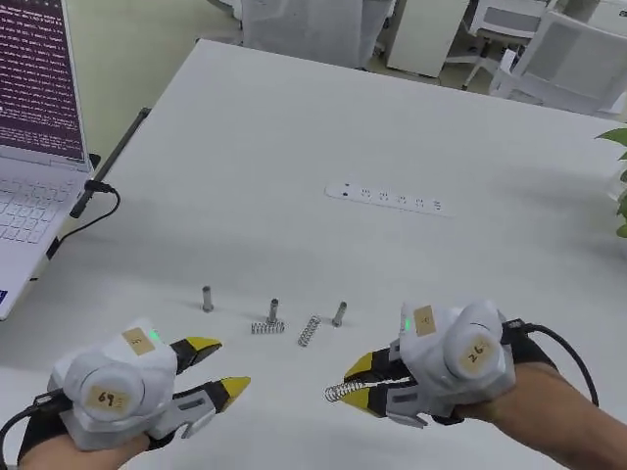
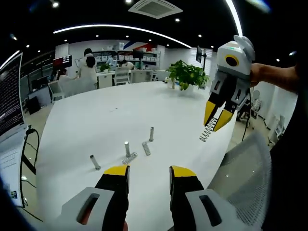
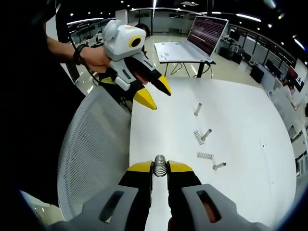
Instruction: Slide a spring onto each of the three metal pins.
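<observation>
Three short metal pins stand in a row on the white table [image 1: 294, 127]: left pin [image 1: 207, 299], middle pin [image 1: 273, 311], right pin [image 1: 339, 314]. One loose spring [image 1: 266, 328] lies at the foot of the middle pin. A second loose spring [image 1: 309, 331] lies slanted beside the right pin. My right gripper [image 1: 355, 387] hovers near the table's front edge, shut on a third spring [image 1: 341, 392] that sticks out leftward; that spring [image 3: 160, 165] is pinched between the yellow tips. My left gripper [image 1: 220, 367] is open and holds nothing, its jaws [image 2: 149, 173] pointing at the pins [image 2: 127, 148].
An open laptop [image 1: 29, 117] with a cable [image 1: 93, 211] sits at the table's left edge. A white power strip [image 1: 387, 198] lies beyond the pins. A plant [image 1: 619, 176] is at the right edge. A mesh chair [image 3: 91, 159] stands at the near table edge.
</observation>
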A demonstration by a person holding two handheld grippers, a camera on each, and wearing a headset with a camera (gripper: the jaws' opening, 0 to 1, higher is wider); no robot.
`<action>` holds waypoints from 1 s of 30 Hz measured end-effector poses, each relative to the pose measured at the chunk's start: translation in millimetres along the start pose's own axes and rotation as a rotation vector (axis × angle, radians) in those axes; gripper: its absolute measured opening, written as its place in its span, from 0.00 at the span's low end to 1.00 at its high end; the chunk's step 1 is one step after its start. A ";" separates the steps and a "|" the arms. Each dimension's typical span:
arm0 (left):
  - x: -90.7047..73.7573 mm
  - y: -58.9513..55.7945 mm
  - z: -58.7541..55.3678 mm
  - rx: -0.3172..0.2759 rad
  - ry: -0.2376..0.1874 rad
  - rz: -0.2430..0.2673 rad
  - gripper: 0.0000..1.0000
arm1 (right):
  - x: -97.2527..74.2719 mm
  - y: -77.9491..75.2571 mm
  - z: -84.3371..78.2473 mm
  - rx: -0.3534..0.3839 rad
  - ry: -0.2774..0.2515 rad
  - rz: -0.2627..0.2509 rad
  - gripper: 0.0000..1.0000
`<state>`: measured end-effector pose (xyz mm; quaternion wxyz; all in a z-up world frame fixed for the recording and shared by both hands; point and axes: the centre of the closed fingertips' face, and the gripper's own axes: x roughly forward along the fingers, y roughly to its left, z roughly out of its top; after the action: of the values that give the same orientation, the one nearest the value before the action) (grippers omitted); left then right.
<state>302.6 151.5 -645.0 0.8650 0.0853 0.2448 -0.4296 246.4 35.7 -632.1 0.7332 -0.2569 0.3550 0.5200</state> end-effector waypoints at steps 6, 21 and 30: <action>-3.9 17.7 -4.9 -0.031 -0.002 0.030 0.32 | 3.3 -10.5 3.7 0.010 0.009 -0.011 0.08; -14.7 44.1 -15.6 -0.066 0.001 0.067 0.40 | 24.0 -32.1 21.7 0.022 0.016 -0.042 0.08; -23.1 54.9 -24.4 -0.087 0.003 0.085 0.43 | 38.0 -37.6 31.2 0.017 0.029 -0.024 0.08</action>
<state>325.3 210.4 -658.1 0.8849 0.0587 0.2608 -0.3815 297.7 68.7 -642.4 0.7363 -0.2623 0.3672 0.5043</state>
